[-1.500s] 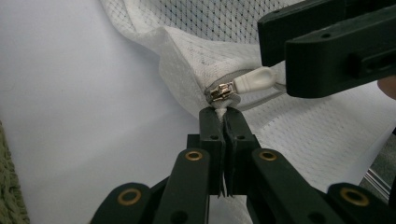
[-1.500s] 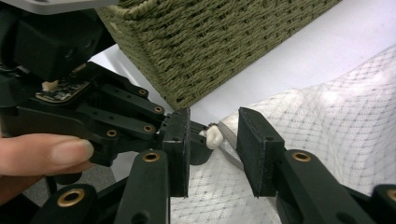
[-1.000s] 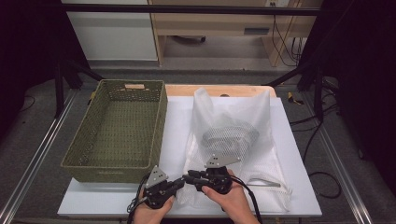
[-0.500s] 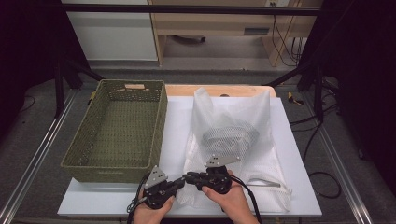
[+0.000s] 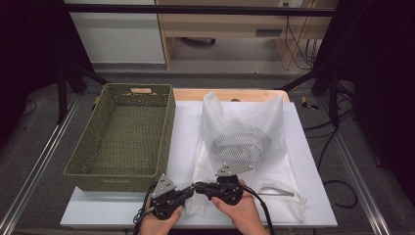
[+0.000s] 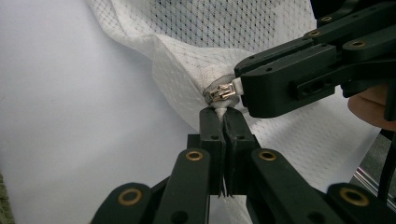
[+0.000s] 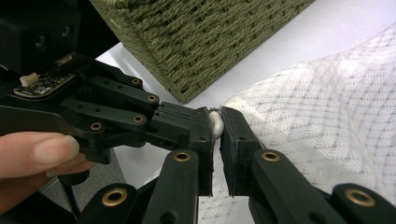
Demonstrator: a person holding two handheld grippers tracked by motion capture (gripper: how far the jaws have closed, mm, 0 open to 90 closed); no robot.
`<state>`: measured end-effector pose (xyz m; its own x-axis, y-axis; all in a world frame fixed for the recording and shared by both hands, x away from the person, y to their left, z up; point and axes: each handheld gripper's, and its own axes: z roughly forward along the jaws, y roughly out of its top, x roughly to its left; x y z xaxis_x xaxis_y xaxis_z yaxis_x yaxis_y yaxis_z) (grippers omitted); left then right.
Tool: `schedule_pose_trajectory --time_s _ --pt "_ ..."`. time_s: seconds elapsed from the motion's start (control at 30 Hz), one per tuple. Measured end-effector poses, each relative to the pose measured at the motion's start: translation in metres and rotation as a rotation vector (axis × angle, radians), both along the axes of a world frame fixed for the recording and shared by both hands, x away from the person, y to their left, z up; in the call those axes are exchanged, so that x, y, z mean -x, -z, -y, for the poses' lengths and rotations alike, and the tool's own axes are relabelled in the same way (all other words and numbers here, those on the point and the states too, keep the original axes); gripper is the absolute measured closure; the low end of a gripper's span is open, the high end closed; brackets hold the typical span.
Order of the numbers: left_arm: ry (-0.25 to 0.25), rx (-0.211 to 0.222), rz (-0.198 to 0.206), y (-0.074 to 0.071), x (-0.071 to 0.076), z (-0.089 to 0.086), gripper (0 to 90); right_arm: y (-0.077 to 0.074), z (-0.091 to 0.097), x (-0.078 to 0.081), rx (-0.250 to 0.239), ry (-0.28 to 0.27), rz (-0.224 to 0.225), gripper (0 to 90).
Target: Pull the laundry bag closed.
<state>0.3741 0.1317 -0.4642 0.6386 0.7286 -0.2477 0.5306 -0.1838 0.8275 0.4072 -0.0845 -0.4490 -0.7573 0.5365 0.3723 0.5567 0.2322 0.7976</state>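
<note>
On the white table (image 5: 313, 205), we see almost nothing displaced since the earlier frames: the olive woven basket (image 5: 125, 134) stands at the left as before, the white mesh laundry bag (image 5: 244, 147) lies beside it at the right with a dark item showing through its netting, and both hands remain at the near edge, meeting at the bag's near left corner. The one change we can trace is at the right gripper (image 5: 201, 186), whose jaws have just been closing.

In the right gripper view, the right gripper (image 7: 216, 126) has its two pads drawn close together with a small white tab (image 7: 215, 122) of the bag's zipper between their tips; a narrow slit remains lower down between the pads, and we read the tips as pinching the tab. In the left gripper view this same gripper (image 6: 240, 88) enters from the right, its tip against the metal zipper slider (image 6: 223, 92).

The left gripper (image 5: 188, 191) is closed. In the left gripper view, the left gripper (image 6: 224, 114) has its pads pressed flat together, with a pinch of the bag's mesh corner clamped between the tips, just below the slider.
</note>
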Motion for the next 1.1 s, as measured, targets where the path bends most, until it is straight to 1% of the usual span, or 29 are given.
schedule_pose_trajectory --time_s 0.17,0.33,0.5,0.67,0.77,0.9,1.03,1.1 --pt "-0.016 0.000 0.001 0.000 0.001 0.001 88.8 0.000 0.000 0.002 0.002 0.008 -0.012 85.3" --pt "-0.037 -0.011 0.006 0.000 0.003 0.002 89.1 -0.002 -0.002 0.006 0.010 0.028 -0.008 86.8" --pt "-0.037 -0.004 0.014 0.000 0.004 0.003 89.3 -0.003 -0.001 0.009 0.017 0.047 -0.002 86.9" --pt "-0.047 -0.010 0.029 -0.001 0.005 0.004 89.4 -0.004 0.001 0.011 0.008 0.061 -0.004 86.9" --pt "-0.044 -0.016 0.036 -0.001 0.006 0.005 89.4 -0.004 0.002 0.012 0.005 0.066 -0.010 86.9" --pt "-0.047 -0.011 0.043 0.001 0.007 0.006 89.5 -0.003 0.004 0.013 -0.008 0.079 -0.030 87.0" --pt "-0.050 -0.009 0.046 0.001 0.007 0.007 89.6 -0.003 0.006 0.013 -0.018 0.081 -0.038 87.1" --pt "-0.050 -0.009 0.048 0.001 0.008 0.008 89.6 -0.003 0.007 0.014 -0.027 0.082 -0.049 87.0"
